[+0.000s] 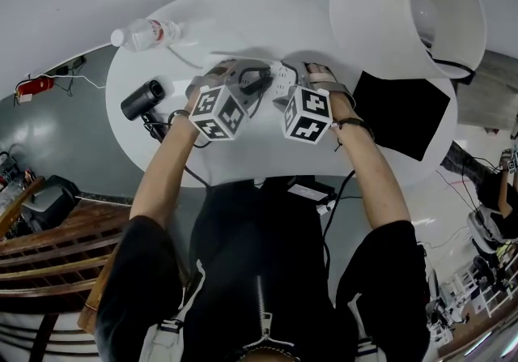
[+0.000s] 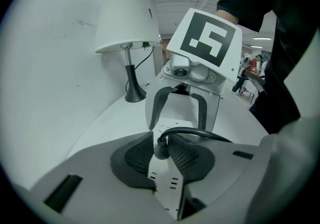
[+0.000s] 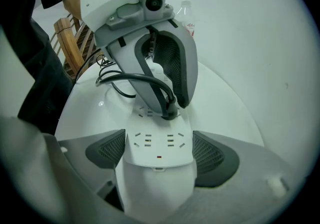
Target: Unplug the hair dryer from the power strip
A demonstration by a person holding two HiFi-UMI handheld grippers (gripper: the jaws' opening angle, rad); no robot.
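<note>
A white power strip [image 3: 158, 140] lies on the round white table [image 1: 243, 150]. A black plug [image 2: 160, 144] stands in one of its sockets, and its black cable [image 2: 200, 133] arcs away to the side. My left gripper [image 2: 162, 155] is shut on that plug, one pad against each side. My right gripper [image 3: 159, 154] is shut on the near end of the strip, pads against both long edges. In the head view the two grippers meet at the table's middle, left [image 1: 251, 83] and right [image 1: 298, 75]. The black hair dryer [image 1: 142, 99] lies at the table's left edge.
A clear water bottle [image 1: 146, 32] lies at the far left of the table. A white lamp [image 1: 405, 16] stands at the far right, with a black mat [image 1: 401, 113] in front of it. A wooden chair [image 3: 70, 42] is beside the table.
</note>
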